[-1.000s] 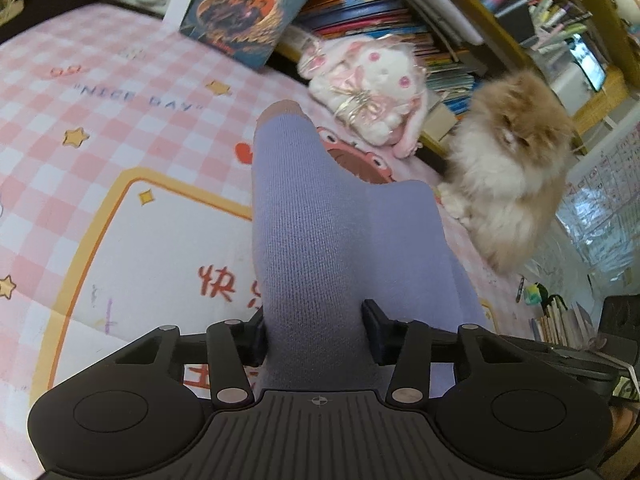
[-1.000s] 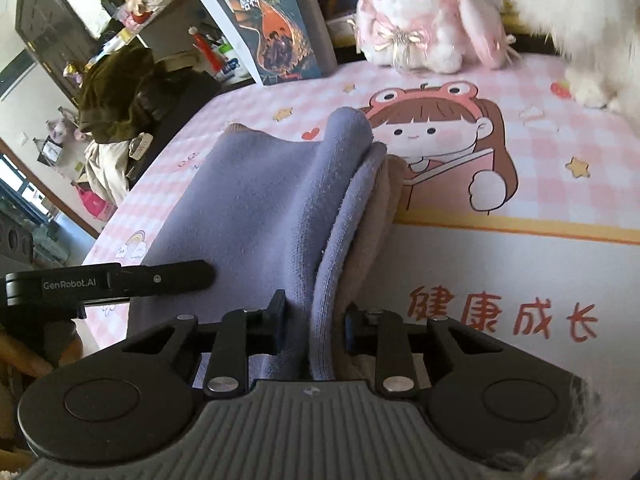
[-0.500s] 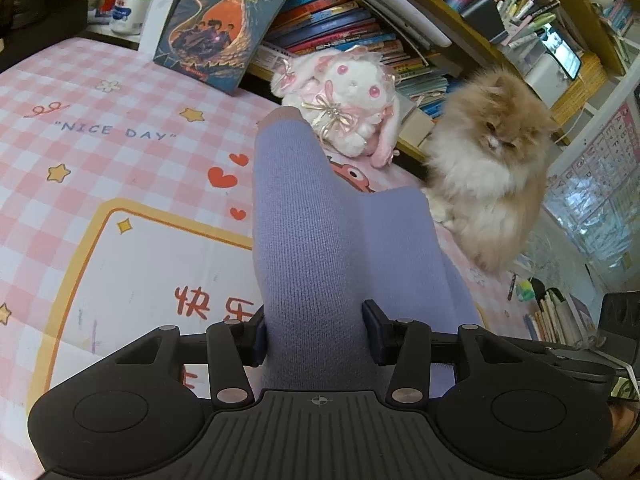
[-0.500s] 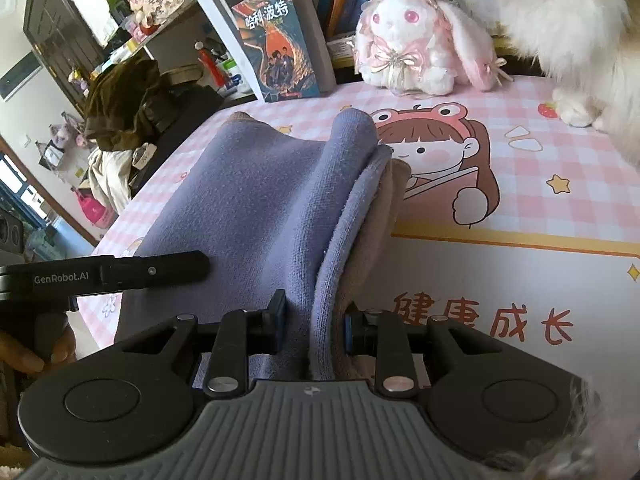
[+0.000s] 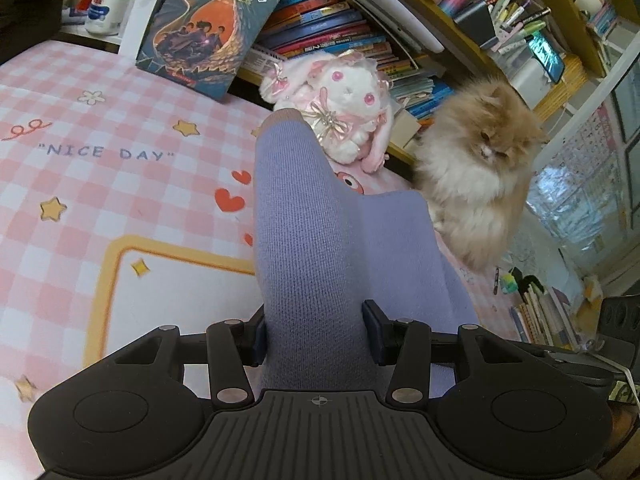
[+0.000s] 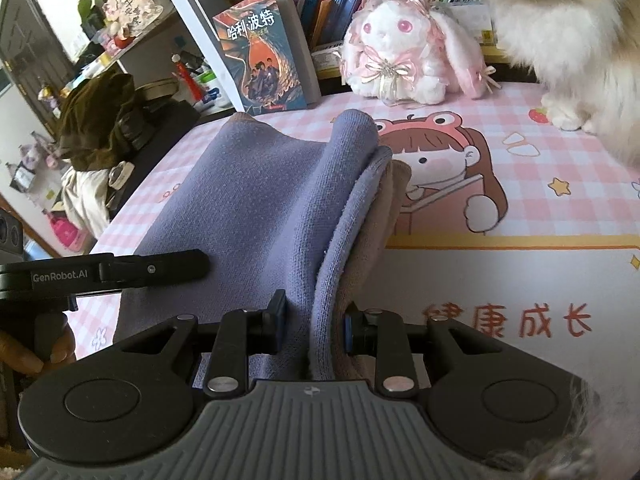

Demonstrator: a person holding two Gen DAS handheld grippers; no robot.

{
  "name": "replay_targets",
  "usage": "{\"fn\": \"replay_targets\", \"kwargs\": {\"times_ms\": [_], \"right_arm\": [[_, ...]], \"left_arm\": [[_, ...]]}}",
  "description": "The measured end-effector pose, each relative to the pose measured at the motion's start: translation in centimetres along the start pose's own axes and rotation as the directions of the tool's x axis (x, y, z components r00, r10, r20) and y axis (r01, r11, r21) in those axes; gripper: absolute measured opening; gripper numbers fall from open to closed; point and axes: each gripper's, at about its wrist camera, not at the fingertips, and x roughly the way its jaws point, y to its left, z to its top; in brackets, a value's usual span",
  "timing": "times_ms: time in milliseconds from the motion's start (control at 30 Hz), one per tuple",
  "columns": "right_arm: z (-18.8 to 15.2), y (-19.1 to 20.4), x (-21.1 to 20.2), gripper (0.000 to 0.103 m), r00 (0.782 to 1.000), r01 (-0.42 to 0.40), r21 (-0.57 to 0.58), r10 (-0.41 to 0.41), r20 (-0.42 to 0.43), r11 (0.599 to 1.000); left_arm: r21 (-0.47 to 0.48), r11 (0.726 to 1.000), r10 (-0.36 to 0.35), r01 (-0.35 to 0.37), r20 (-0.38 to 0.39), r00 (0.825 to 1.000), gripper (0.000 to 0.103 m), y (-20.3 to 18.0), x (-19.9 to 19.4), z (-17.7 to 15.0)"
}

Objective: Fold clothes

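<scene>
- Above the pink checked counter (image 5: 100,184), the left gripper (image 5: 316,336) and right gripper (image 6: 312,322) each clamp the purple garment (image 6: 256,208), holding it lifted.
- The step looks like carrying a fold over; next, lay the edges down aligned, clear of the cat (image 5: 480,184).

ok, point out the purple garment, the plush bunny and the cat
purple garment (image 5: 316,240): left wrist view, knit fold above the tool.
plush bunny (image 6: 400,48): right wrist view, its white face.
cat (image 5: 476,184): left wrist view, chest fur.
</scene>
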Motion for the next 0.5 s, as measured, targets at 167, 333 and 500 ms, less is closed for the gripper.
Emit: {"fn": "replay_targets", "kwargs": {"times_ms": [167, 333, 500], "right_arm": [[0.9, 2.7, 1.4, 0.024, 0.999, 0.034, 0.005, -0.034, 0.016, 0.999], [2.3, 4.9, 3.2, 0.024, 0.998, 0.052, -0.005, -0.052, 0.039, 0.999], [4.4, 6.4, 5.5, 0.024, 0.996, 0.062, -0.021, -0.06, 0.063, 0.998]], "left_arm": [[0.013, 0.999, -0.033, 0.033, 0.001, 0.999, 0.045, 2.6, -0.7, 2.0], [0.023, 0.998, -0.055, 0.055, 0.01, 0.998, 0.045, 4.9, -1.0, 4.4], [0.038, 0.997, -0.067, 0.066, 0.02, 0.998, 0.045, 6.9, -0.3, 7.2]]}}
